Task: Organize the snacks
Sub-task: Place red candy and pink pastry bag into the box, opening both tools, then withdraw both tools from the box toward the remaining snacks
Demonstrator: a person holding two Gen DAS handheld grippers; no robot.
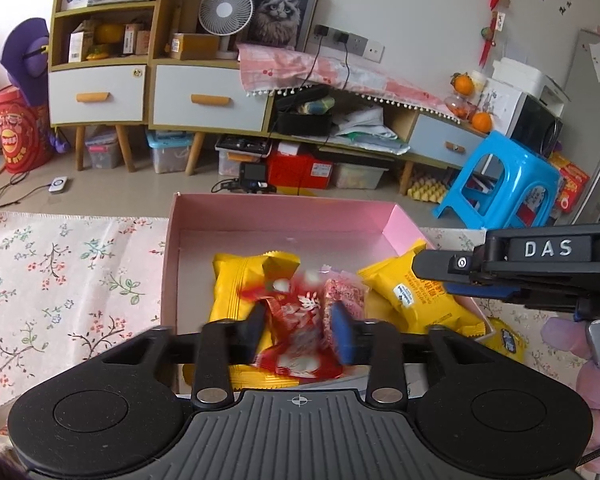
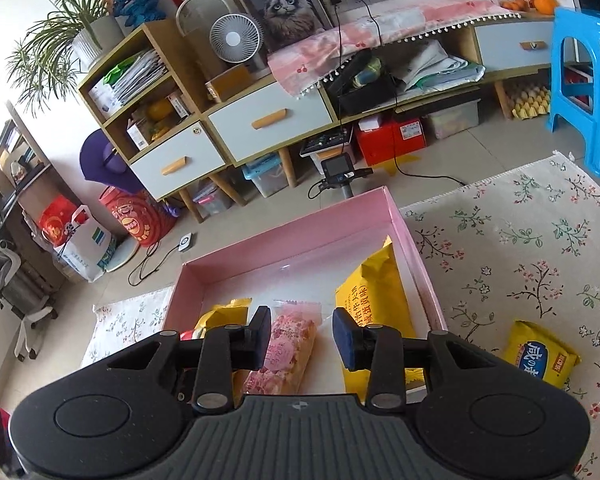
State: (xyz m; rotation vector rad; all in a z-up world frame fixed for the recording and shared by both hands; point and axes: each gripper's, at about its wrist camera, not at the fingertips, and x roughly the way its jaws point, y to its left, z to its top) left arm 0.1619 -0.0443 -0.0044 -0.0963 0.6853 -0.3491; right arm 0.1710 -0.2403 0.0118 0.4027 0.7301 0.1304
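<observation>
- Left wrist view: the left claw (image 1: 298, 330) hangs over the pink box (image 1: 284, 216), jaws parted around a blurred red packet (image 1: 300, 320); it looks released, so the drop-off step seems in hand.
- Right claw (image 2: 302, 334) is released too, above a pink packet (image 2: 284, 356) lying in the box beside a yellow packet (image 2: 374, 300).
- Next, I judge, comes the yellow snack (image 2: 540, 356) on the table (image 2: 520, 240), just outside the box.
- Both claws crowd the box's near end; they could collide.
</observation>
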